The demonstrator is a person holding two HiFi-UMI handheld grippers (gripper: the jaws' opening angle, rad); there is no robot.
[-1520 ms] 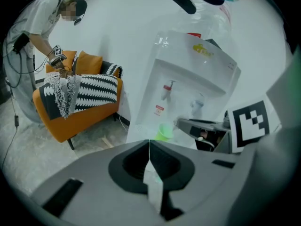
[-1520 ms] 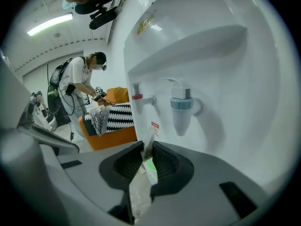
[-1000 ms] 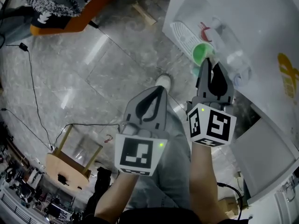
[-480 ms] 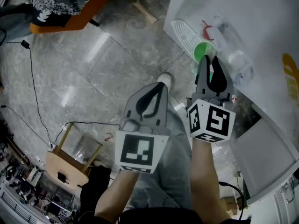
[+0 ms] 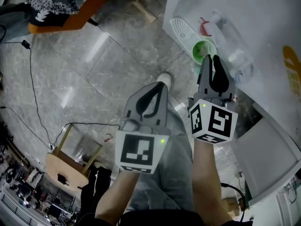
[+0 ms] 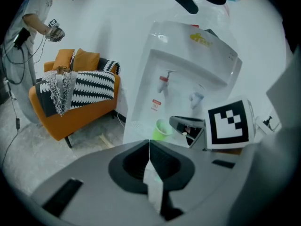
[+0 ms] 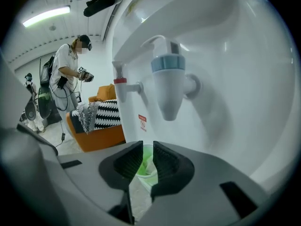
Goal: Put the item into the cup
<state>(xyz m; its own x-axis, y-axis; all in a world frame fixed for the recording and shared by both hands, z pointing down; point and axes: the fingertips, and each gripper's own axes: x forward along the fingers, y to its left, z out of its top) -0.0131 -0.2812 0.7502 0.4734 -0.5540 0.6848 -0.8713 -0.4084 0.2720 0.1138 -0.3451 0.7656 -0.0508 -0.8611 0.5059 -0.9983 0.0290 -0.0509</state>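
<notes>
A green cup stands on the white drip tray of a water dispenser. My right gripper is at the cup's near rim, jaws almost together with the cup wall between them. In the right gripper view the blue tap hangs just above and something pale lies inside the cup. The left gripper view shows the cup touching the right gripper. My left gripper hangs shut over the floor, left of the dispenser. A pale strip shows low between its jaws; what it is stays unclear.
The red tap is left of the blue one. An orange sofa with a striped blanket stands on the left, and a wooden stool and cables are on the marble floor. Another person stands beyond.
The right gripper and the cup have shifted slightly up toward the dispenser in the head view. The left gripper has barely moved.
</notes>
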